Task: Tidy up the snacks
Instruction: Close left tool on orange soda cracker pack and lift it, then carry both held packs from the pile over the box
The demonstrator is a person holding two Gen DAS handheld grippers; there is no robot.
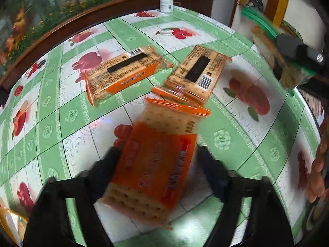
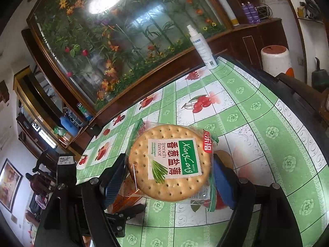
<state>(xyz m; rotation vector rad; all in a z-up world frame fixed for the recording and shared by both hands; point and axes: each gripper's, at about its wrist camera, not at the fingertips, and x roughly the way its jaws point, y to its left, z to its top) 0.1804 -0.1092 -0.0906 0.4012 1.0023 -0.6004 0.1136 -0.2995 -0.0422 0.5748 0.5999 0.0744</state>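
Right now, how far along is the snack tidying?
Early to midway, I'd guess. Two orange cracker packs lie side by side on the table, possibly already sorted. In hand: a third orange pack sits between the left tool's fingers, and the right tool grips a round cracker pack. Both still need placing.

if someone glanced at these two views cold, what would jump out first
Probably the round cracker pack with its green french flavor label, clamped between the right gripper's blue pads above the green fruit-print tablecloth. In the left wrist view, a blurred orange cracker pack sits between the left gripper's fingers, with two more orange packs lying behind it.
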